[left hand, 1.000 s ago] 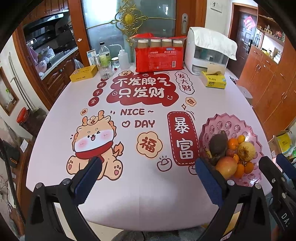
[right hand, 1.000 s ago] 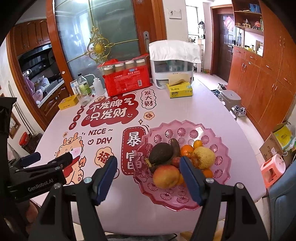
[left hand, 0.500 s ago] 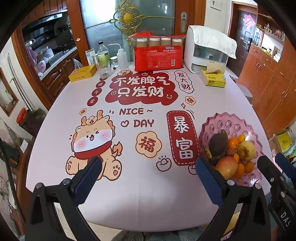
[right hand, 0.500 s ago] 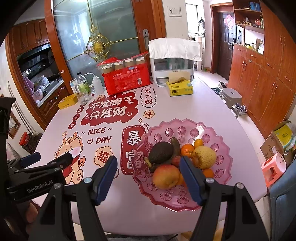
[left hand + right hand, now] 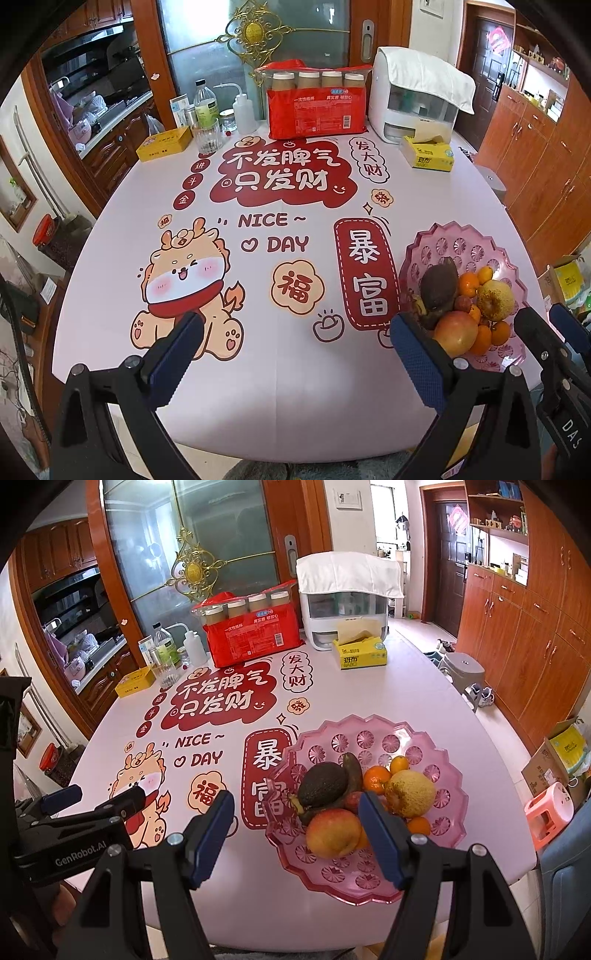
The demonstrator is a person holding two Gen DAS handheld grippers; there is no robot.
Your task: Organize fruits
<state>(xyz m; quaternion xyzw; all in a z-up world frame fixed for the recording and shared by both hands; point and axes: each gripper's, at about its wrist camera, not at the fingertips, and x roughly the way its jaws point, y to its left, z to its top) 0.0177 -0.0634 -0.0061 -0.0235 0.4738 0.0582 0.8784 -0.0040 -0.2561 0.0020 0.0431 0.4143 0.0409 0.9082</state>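
Observation:
A pink scalloped fruit plate stands on the table's right side and also shows in the left wrist view. It holds a red-yellow apple, a dark avocado, a yellow pear, a brown banana and several small oranges. My right gripper is open and empty, above the plate's near edge with the apple between its fingers' line of sight. My left gripper is open and empty over the table's front middle, left of the plate.
The table has a pink printed cover. At the back stand a red pack of paper cups, a white appliance under a cloth, a yellow tissue box, bottles and a glass, and a yellow box.
Both views have shifted only slightly; the grippers stay open and nothing on the table has moved.

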